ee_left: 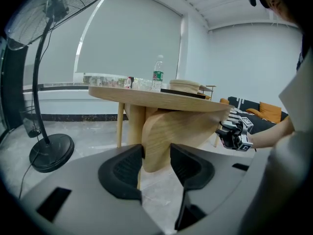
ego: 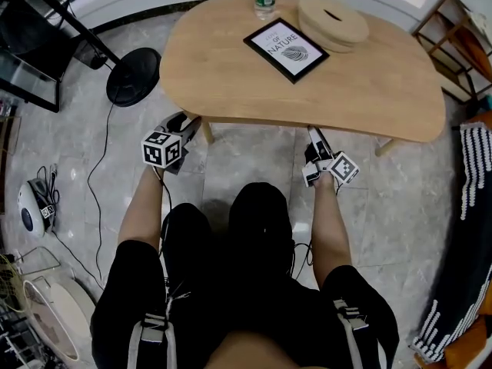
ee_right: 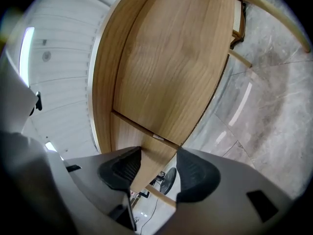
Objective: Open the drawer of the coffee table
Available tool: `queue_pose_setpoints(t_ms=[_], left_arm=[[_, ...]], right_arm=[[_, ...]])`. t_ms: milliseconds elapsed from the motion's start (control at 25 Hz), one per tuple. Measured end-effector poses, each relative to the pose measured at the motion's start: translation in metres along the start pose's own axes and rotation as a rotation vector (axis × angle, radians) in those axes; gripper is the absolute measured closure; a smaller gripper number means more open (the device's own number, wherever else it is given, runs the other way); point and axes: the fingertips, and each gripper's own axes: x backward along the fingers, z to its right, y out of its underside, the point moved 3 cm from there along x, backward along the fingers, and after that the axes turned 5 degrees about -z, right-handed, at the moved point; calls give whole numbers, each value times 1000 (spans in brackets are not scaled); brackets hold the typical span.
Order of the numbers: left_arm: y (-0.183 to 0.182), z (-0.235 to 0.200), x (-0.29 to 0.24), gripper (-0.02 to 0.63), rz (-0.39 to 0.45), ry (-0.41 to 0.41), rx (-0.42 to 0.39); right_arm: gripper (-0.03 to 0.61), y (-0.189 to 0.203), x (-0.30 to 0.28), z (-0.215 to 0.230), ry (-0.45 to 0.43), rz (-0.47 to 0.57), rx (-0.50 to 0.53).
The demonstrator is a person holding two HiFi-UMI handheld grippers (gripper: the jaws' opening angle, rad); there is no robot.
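Drawer: wooden front beneath desk top, hidden in head view. Left gripper and right gripper at near rim, tips lost under overhang. Both sets of fingers apart, wood edge between; contact indiscernible.

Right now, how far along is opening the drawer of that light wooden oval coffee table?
Barely begun. No drawer sticks out from the coffee table. In hand: the left gripper and right gripper each have open jaws straddling the wooden panel under the tabletop. Still to do: clamp and pull.
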Motion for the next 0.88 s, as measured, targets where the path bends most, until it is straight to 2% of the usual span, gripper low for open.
queue_pose_setpoints(t_ms=[80,360,440,480,640,840,880], left_arm=[[3,4,5,419,-9,-5,1],[14,17,23,425,1,-14,2],[18,21,31,426,5,-12,4],[20,23,35,428,3,-10,1],[31,32,47,436,-18,10,-24],[44,43,68,443,-28,37,-44],[48,45,73,444,-28,45,-44]], right_arm=[[341,3,2,-4,-29,-11,-21],[342,14,21,-11,-5,-26,9],[342,18,29,-13,31,-32,16],[342,21,33,-14,46,-34,17],[341,32,46,-23,10,-24,13],[339,47,71,-27,70,-27,51],[339,50,73,-31,60,-28,43]])
